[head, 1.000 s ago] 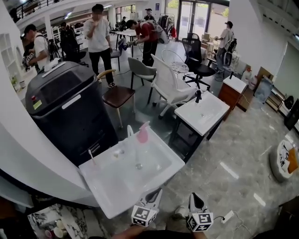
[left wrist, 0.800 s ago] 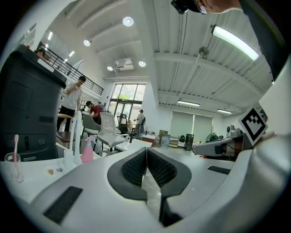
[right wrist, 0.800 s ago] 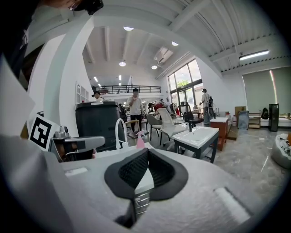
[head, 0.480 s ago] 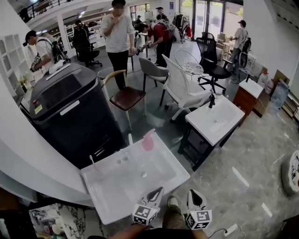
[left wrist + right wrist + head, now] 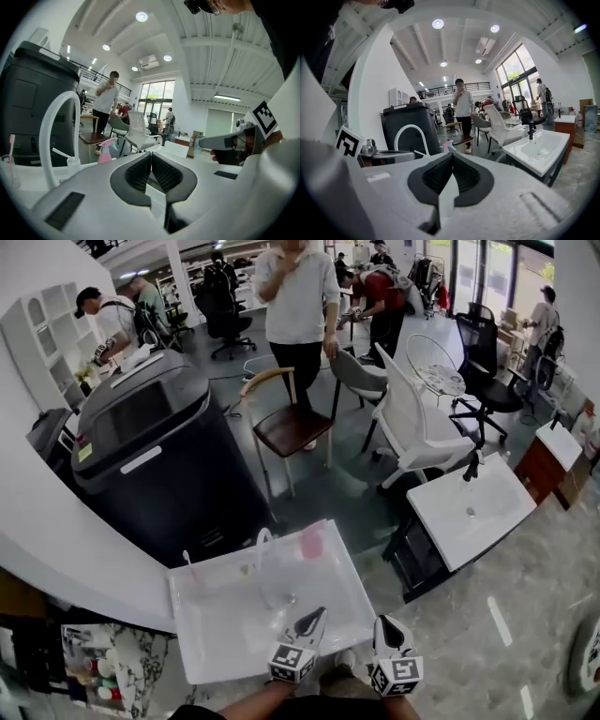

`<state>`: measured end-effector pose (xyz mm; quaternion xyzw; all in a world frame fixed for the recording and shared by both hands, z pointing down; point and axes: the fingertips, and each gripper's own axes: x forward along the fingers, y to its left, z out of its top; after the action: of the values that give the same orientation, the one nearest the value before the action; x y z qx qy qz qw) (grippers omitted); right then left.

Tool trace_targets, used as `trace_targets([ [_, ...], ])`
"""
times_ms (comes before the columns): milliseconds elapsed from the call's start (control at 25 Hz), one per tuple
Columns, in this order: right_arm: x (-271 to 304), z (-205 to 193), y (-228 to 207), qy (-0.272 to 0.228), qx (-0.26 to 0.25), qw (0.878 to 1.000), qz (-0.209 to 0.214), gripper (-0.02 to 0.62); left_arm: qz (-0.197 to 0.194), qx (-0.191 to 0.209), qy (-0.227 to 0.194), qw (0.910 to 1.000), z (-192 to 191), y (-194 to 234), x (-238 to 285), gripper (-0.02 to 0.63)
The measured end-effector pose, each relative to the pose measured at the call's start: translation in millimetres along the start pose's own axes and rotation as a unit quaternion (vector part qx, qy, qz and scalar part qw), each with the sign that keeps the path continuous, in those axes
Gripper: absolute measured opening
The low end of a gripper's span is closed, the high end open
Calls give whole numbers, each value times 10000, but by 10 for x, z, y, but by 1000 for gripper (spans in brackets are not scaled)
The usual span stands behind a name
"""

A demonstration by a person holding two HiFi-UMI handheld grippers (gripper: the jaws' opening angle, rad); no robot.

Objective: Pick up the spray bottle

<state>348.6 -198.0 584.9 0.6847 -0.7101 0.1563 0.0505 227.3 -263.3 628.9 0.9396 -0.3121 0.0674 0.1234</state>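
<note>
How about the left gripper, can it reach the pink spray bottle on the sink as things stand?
Probably yes: only bare basin lies between the left gripper and the spray bottle, with the faucet off to one side. Its jaws are shut, though.

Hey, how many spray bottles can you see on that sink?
1: the pink spray bottle stands at the white sink's far rim, right of the arched white faucet. Another could be hidden elsewhere.

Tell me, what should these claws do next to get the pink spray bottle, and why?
Probably open the left gripper and reach across the sink: both it and the right gripper are shut and empty, and the pink spray bottle stands at the far rim.
</note>
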Motion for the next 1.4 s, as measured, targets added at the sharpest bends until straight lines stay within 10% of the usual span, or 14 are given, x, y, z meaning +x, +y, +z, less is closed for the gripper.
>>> trace_targets([
  [320, 755, -2, -263, 308, -156, 9960, 823, -2, 822, -302, 164, 9960, -89, 575, 801, 22],
  [760, 1469, -112, -359, 785, -522, 9824, 1612, -2, 1877, -634, 244, 9799, -469, 1552, 1562, 233],
  [1400, 1815, -472, -415, 1299, -686, 9686, 2006, -2, 2294, -617, 505, 9701, -1035, 2427, 2399, 388],
])
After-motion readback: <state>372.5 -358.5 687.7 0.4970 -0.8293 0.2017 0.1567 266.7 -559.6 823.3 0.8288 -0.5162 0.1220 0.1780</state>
